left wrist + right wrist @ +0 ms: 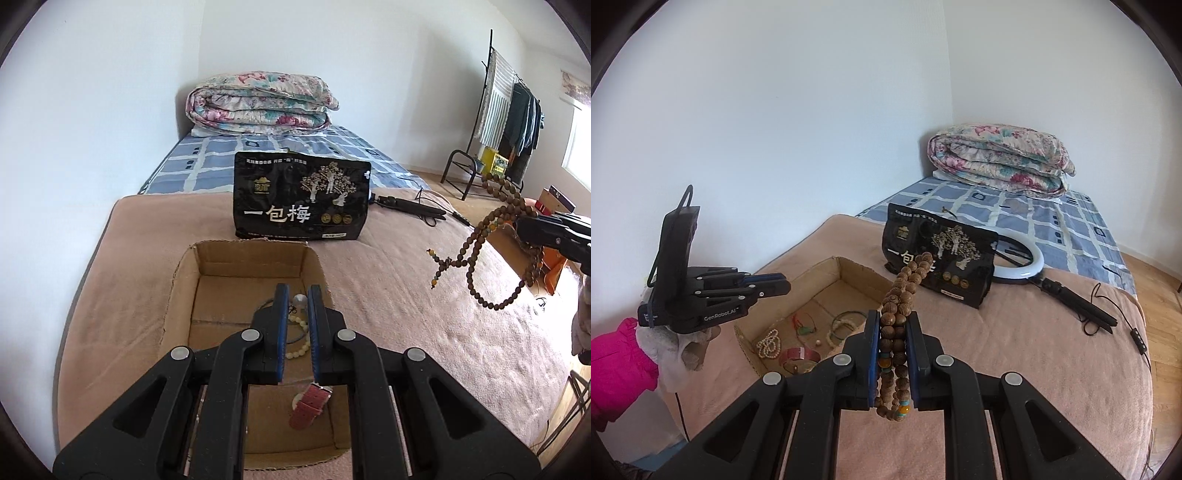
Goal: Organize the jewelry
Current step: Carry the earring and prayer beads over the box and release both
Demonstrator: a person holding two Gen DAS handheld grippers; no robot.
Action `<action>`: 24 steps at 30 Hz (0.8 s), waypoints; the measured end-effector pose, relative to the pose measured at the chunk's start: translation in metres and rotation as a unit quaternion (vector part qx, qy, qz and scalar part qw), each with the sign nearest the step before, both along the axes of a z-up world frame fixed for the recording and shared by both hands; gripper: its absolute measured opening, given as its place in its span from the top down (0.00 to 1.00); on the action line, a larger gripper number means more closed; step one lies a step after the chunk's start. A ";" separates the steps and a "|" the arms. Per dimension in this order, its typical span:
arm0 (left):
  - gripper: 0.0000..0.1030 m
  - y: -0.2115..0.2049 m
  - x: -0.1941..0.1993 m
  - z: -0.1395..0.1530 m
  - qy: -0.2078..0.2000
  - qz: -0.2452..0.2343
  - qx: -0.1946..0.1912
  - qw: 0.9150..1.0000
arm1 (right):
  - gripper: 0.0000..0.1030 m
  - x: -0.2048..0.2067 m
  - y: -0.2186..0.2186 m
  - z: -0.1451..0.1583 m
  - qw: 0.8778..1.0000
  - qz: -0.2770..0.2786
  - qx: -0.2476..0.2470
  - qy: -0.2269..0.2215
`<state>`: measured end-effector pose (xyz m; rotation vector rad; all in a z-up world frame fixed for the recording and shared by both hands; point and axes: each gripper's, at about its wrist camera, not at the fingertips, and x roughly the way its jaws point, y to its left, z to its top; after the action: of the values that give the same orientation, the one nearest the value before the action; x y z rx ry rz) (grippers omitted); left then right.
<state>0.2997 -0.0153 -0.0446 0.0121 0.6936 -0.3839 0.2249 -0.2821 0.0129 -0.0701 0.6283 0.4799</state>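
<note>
Right gripper (892, 325) is clutching the wooden beads (905, 280) beside the box (849, 267); left gripper (295, 306) is hanging clenched, empty. Next it probably needs dropping them inside.

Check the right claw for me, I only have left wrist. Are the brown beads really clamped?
Observer: Yes. The right claw is shut on the beads, with several strands bunched inside.
Operator: Anything behind the bag?
Observer: A ring light lies behind the bag, showing past its right edge.
Operator: What does my claw hide in the box?
Observer: A green cord piece lies on the floor of the box.
</note>
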 end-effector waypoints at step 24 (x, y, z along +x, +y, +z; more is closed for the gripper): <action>0.92 0.034 0.081 -0.029 0.021 0.018 0.016 0.999 | 0.89 0.045 0.125 -0.045 0.995 0.086 0.021 0.036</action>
<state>0.3804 0.0182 -0.0738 0.0221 0.7407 -0.3386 0.2698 -0.1574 -0.0319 -0.0675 0.6864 0.6647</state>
